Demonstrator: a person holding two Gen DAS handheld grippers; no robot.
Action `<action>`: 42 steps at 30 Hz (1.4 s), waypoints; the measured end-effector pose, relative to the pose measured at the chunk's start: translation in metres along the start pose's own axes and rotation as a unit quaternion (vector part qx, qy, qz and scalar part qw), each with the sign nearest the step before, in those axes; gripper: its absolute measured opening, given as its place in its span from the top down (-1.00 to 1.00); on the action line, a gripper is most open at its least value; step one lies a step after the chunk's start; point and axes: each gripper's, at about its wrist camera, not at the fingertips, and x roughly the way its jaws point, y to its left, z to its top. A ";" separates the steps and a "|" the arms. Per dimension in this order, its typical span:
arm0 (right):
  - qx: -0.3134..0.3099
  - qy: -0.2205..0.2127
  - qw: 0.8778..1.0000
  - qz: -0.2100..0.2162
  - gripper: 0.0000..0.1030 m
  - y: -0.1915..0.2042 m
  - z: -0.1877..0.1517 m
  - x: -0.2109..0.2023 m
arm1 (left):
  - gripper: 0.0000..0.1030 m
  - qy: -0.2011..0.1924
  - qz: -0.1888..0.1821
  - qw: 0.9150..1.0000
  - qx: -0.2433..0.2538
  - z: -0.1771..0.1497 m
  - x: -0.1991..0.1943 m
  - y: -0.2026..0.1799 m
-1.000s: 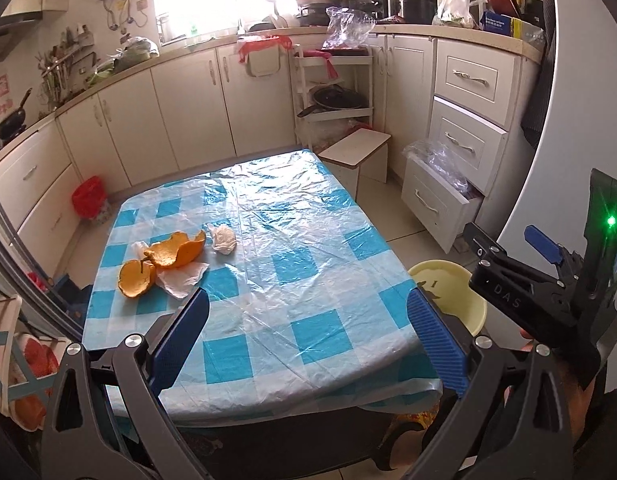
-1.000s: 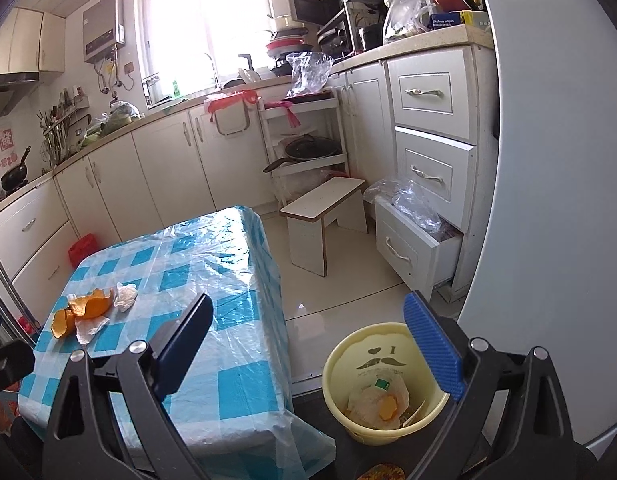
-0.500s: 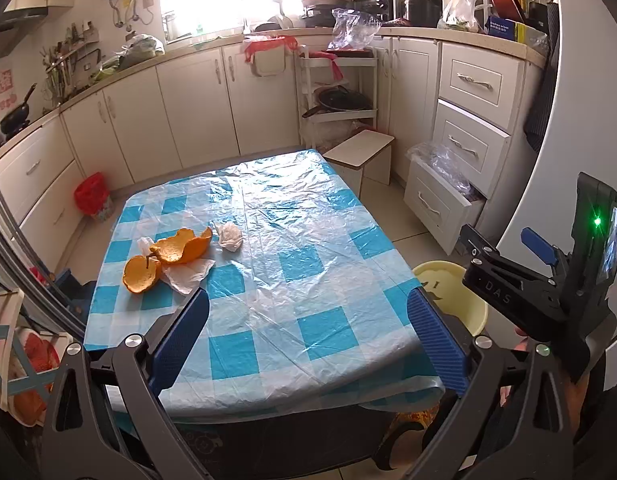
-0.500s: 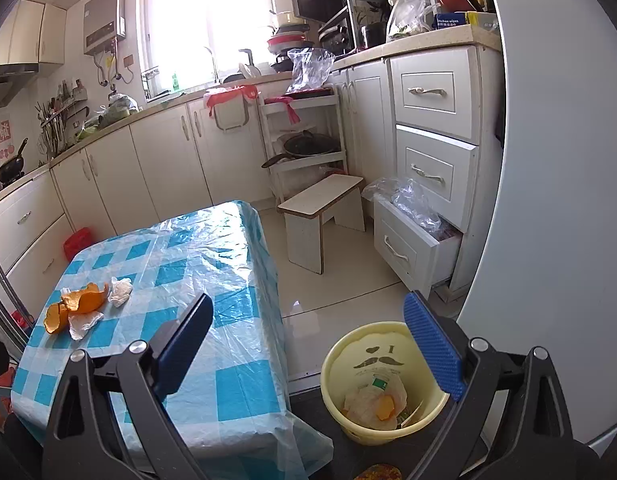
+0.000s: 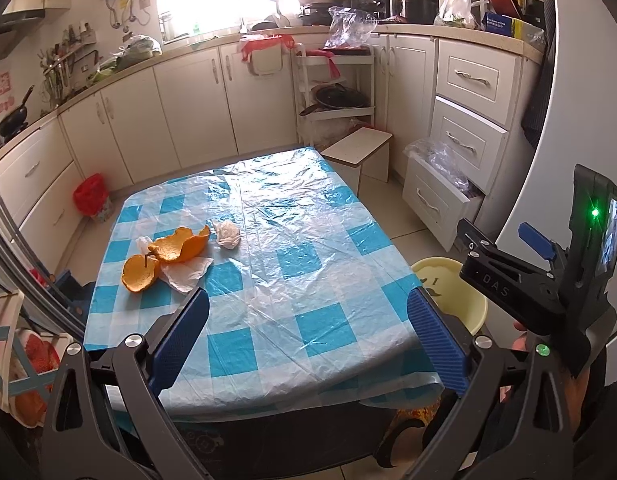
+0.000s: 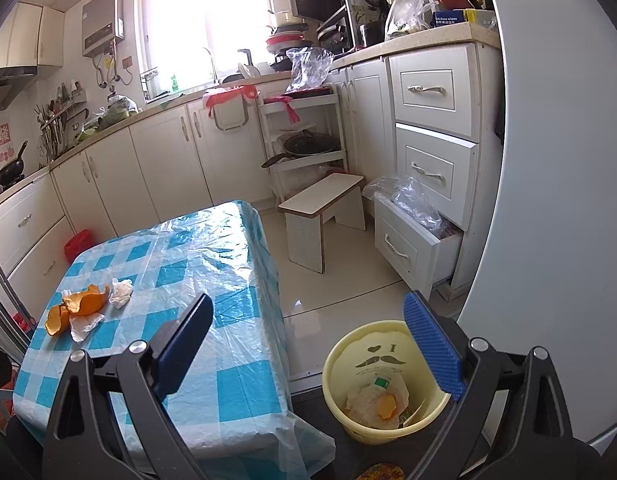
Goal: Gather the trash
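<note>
Both grippers pulled back; jaws spread, empty. Orange peels (image 5: 168,254), tissue (image 5: 227,233) on table (image 5: 308,280).

My right gripper (image 5: 520,276) covers part of the bin (image 5: 454,292) in the left view, so its contents are hidden there. In the right view I can't tell what the wrappers in the bin (image 6: 344,360) are. The tablecloth (image 5: 268,264) hides the table's legs.
</note>
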 end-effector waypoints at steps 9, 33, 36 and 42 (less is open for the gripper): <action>-0.001 0.004 1.000 0.001 -0.79 0.003 -0.002 0.001 | -0.85 0.009 -0.001 1.000 0.003 -0.006 0.006 0.005; -0.107 0.076 0.979 0.159 -0.79 0.114 -0.012 0.036 | -0.81 0.091 0.032 0.946 -0.311 -0.041 0.137 0.277; -0.140 0.097 0.966 0.194 -0.79 0.155 -0.017 0.051 | -0.72 0.095 0.035 0.949 -0.298 -0.033 0.158 0.280; -0.182 0.147 0.944 0.235 -0.79 0.220 -0.035 0.088 | -0.12 0.131 0.024 0.954 -0.270 -0.027 0.200 0.285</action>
